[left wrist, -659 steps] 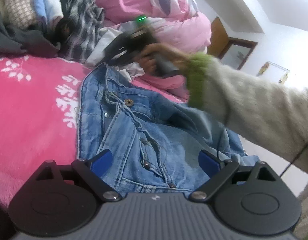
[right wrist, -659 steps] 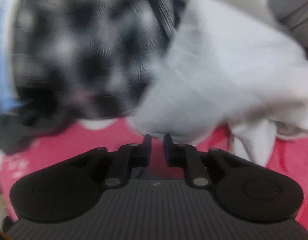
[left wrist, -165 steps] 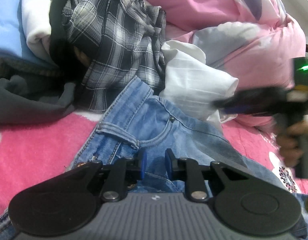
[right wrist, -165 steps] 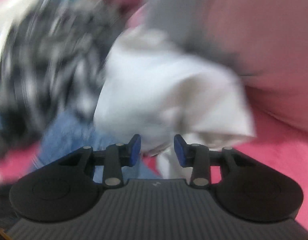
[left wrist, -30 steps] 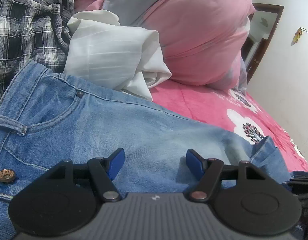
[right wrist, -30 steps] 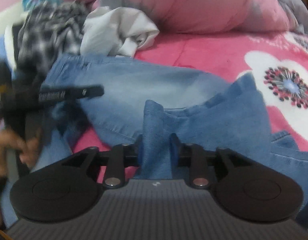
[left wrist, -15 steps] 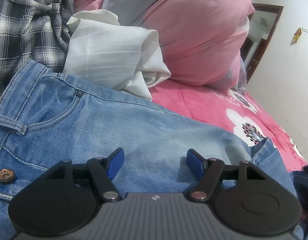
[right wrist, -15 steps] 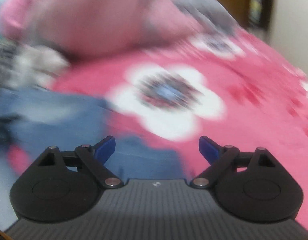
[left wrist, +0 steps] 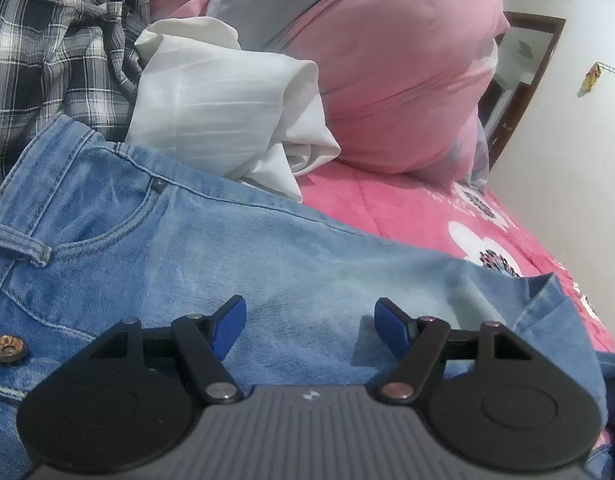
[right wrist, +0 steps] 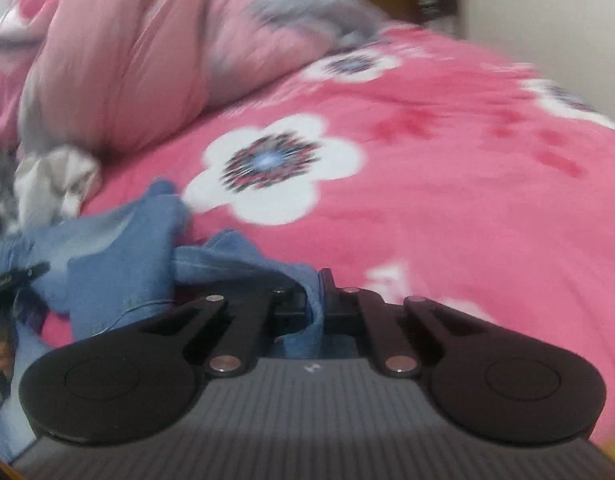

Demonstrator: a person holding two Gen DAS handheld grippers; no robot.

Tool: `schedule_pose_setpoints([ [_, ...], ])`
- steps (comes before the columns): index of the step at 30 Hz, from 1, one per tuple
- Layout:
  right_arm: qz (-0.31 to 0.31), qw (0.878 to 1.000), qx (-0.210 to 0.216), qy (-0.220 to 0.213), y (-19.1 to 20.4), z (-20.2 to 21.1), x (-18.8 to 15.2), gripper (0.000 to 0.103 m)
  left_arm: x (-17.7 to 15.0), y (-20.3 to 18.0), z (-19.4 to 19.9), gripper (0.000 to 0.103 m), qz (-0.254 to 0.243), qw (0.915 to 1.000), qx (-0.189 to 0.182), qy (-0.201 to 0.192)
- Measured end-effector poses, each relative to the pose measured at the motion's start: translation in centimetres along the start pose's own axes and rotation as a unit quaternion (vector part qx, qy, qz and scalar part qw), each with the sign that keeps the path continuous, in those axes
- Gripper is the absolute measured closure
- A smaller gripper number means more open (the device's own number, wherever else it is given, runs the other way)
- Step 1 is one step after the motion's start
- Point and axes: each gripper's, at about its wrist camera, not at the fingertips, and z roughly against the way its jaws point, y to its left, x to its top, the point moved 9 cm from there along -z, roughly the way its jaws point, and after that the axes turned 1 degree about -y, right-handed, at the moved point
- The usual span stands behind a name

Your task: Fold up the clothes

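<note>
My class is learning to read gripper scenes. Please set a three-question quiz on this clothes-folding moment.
1. True or false: the left gripper has its jaws closed on the jeans.
2. What does the right gripper hold? A) white cloth B) blue denim C) plaid shirt
3. Fill in: the white garment lies between the plaid shirt and the pink ____.

Key:
1. False; its jaws stand open over the denim.
2. B; its jaws have just closed on a fold of the jeans.
3. Duvet.
</note>
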Motion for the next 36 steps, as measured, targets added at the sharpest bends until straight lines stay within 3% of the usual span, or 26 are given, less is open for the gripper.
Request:
schedule_pose_setpoints([
  [3,-0.020,0.997,-0.070,-0.015,-2.8,2.5,-2.0,0.101,0.0,-0.1,-0.1,0.031,-0.001,1.0000,0.001,0.000],
  [7,-0.098,0.989,-0.113,-0.008,-7.5,3.9,-5.0,0.101,0.1,-0.1,0.0,0.031,0.001,1.0000,-0.001,0.000],
  [9,-0.155,0.981,-0.114,-0.006,-9.2,4.1,-6.0,0.098,0.1,0.0,0.0,0.031,0.002,1.0000,-0.002,-0.001],
  [14,-0.233,0.969,-0.059,-0.051,-9.8,6.1,-4.8,0.074,0.2,0.1,-0.1,0.031,0.008,0.9999,-0.006,-0.002],
  [22,-0.160,0.974,-0.015,-0.157,-4.1,8.8,1.0,0.069,0.2,0.0,-0.1,0.030,0.008,1.0000,-0.005,-0.001],
  [23,-0.149,0.974,-0.018,-0.169,-3.8,8.8,1.7,0.064,0.2,0.0,-0.1,0.030,0.008,1.0000,-0.005,-0.001],
  [24,-0.139,0.977,-0.033,-0.161,-4.2,8.1,2.0,0.058,0.2,0.0,-0.1,0.030,0.008,1.0000,-0.005,0.000],
  [26,-0.118,0.981,-0.066,-0.141,-5.3,6.6,2.7,0.026,0.2,0.0,-0.1,0.030,0.006,1.0000,-0.003,0.000],
  [28,-0.078,0.991,-0.102,-0.045,-6.6,3.6,1.2,0.022,0.2,-0.1,-0.1,0.030,0.004,1.0000,-0.002,0.001],
  [31,0.010,0.986,-0.156,0.060,-7.3,1.4,-2.5,0.022,0.2,-0.1,-0.1,0.030,0.004,1.0000,-0.003,0.001],
  [32,0.053,0.982,-0.166,0.066,-6.7,1.5,-3.5,0.022,0.1,-0.1,-0.1,0.030,0.005,1.0000,-0.002,0.000],
  [35,0.210,0.953,-0.210,0.062,-4.4,3.0,-6.2,0.022,0.1,-0.1,-0.1,0.030,0.004,1.0000,-0.002,-0.001],
  [36,0.234,0.948,-0.208,0.059,-3.8,3.9,-6.6,0.022,0.1,-0.1,-0.1,0.030,0.004,1.0000,-0.002,-0.001],
])
